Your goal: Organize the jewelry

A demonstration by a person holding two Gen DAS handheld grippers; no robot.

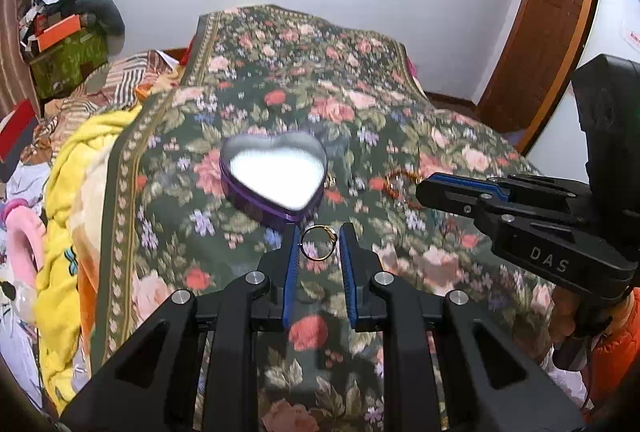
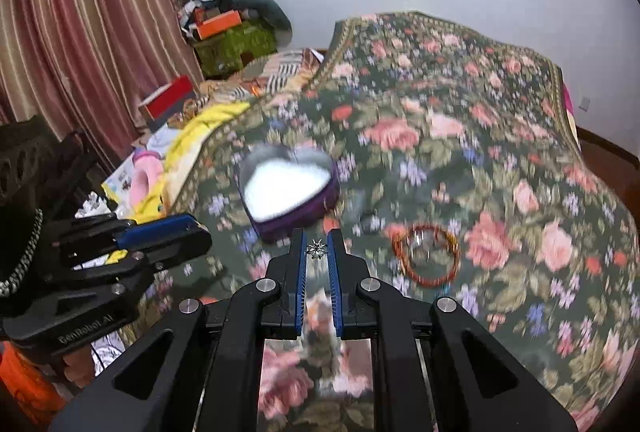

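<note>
A purple heart-shaped tin (image 1: 274, 175) with a white inside lies open on the floral bedspread (image 1: 280, 79); it also shows in the right wrist view (image 2: 289, 187). My left gripper (image 1: 319, 242) is shut on a gold ring (image 1: 318, 242), held just short of the tin. My right gripper (image 2: 316, 250) is shut on a small silver star-shaped piece (image 2: 316, 249), held near the tin's front edge. A red-orange beaded bracelet (image 2: 426, 256) lies on the bedspread to the right of the tin; it also shows in the left wrist view (image 1: 402, 187). A small gold piece (image 1: 330, 180) lies at the tin's right side.
A yellow blanket (image 1: 76, 224) and pink items (image 1: 24, 244) lie along the bed's left side. Boxes and clutter (image 2: 228, 31) stand in the far corner by the striped curtain (image 2: 88, 23). A wooden door (image 1: 548, 23) is at the right.
</note>
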